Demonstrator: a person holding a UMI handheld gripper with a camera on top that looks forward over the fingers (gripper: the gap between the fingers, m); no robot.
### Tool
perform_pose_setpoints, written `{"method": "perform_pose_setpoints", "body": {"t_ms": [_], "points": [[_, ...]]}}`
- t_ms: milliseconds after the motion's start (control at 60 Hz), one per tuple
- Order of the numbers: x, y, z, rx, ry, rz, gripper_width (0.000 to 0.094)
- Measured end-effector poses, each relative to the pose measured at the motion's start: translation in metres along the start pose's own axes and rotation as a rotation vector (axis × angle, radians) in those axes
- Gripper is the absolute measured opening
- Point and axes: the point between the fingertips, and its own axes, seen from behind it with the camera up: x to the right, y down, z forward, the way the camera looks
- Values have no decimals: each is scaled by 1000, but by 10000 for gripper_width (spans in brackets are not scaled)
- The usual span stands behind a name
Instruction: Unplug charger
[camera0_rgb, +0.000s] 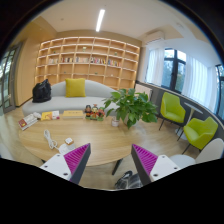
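Open gripper (110, 165) hovers above wooden table (100, 140).

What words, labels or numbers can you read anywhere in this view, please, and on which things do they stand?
No text can be read.
Books on the shelves: spines too small to read.
Papers on the table, ahead of the gripper: print too blurred to read.
The jaws stand open with nothing between them.

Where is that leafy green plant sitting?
In the gripper view, the potted plant stands on the wooden table, beyond the open tongs, with green chairs behind it.
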Motion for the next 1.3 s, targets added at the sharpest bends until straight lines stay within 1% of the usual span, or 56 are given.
{"method": "perform_pose_setpoints", "body": {"t_ms": [333,433,517,633,683,767,883,1000,1050,1083,1150,1183,1250,1300], "points": [[1,9,4,-2,-10,-5,849],[-12,26,14,-10,-46,-5,850],[-33,47,24,-27,-101,-28,847],[-91,81,58,-57,-202,-50,848],[-116,88,72,-60,-248,-53,854],[-157,88,102,-42,-308,-46,852],[-202,85,152,-24,-341,-20,849],[-227,83,201,-7,-330,-11,835],[-235,86,218,-7,-328,-17,812],[-240,88,227,-6,-326,-23,780],[-241,90,242,1,-305,-28,603],[-242,89,247,11,-298,-25,538],[-247,86,250,27,-327,-6,454],[-247,85,251,31,-324,-8,431]]}}
